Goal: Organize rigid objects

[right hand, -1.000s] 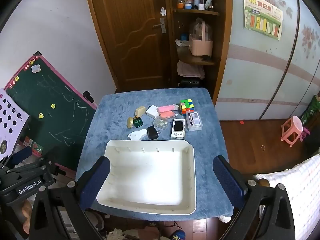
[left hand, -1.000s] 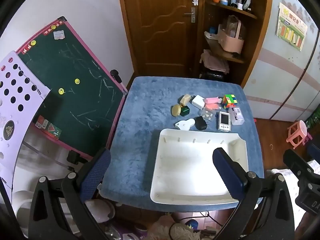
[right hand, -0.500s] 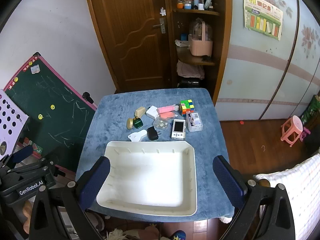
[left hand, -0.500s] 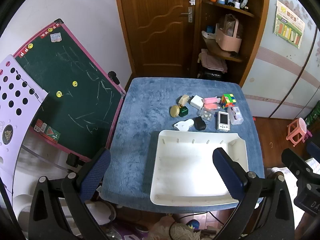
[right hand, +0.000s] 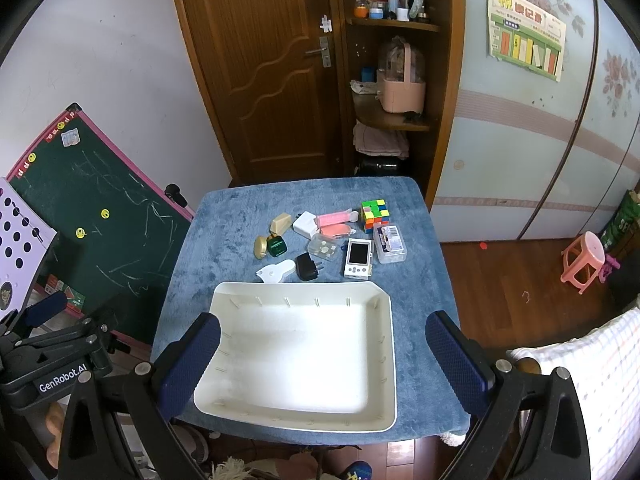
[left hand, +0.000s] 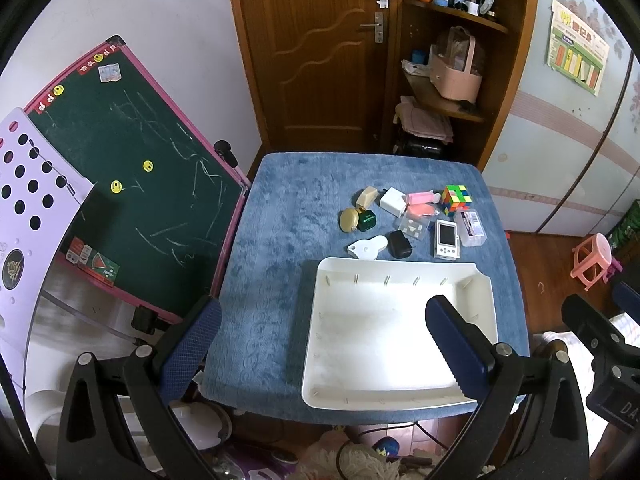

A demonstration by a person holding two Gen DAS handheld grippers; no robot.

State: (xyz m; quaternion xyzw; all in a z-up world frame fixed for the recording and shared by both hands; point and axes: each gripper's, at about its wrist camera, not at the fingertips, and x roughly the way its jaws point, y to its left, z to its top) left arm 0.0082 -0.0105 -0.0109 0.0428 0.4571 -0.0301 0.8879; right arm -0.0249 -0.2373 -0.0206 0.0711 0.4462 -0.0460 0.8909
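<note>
a blue plush cloth (right hand: 224, 248) is seen covering a small table, with a white plastic tray (right hand: 384, 360) lying on its near half. the small objects are being kept in a cluster just beyond the tray's far rim, at about 12 o'clock from it: a rubik's cube (right hand: 375, 214) at the far right, a clear lidded box (right hand: 389, 243) just beside it, a white handheld game console (right hand: 358, 259) and a black plug adapter (right hand: 307, 266) nearest the rim. nothing is being held: the left gripper (left hand: 322, 346) is being kept with its blue padded fingers spread wide apart above the table's near left edge, and the right gripper (right hand: 322, 360) is likewise being held apart, straddling the tray. a green chalkboard (left hand: 132, 176) is leaning at 9 o'clock of the table, a wooden door (right hand: 264, 68) is standing at 12 o'clock, and a pink stool (right hand: 584, 260) is resting on the wooden floor at 3 o'clock.
</note>
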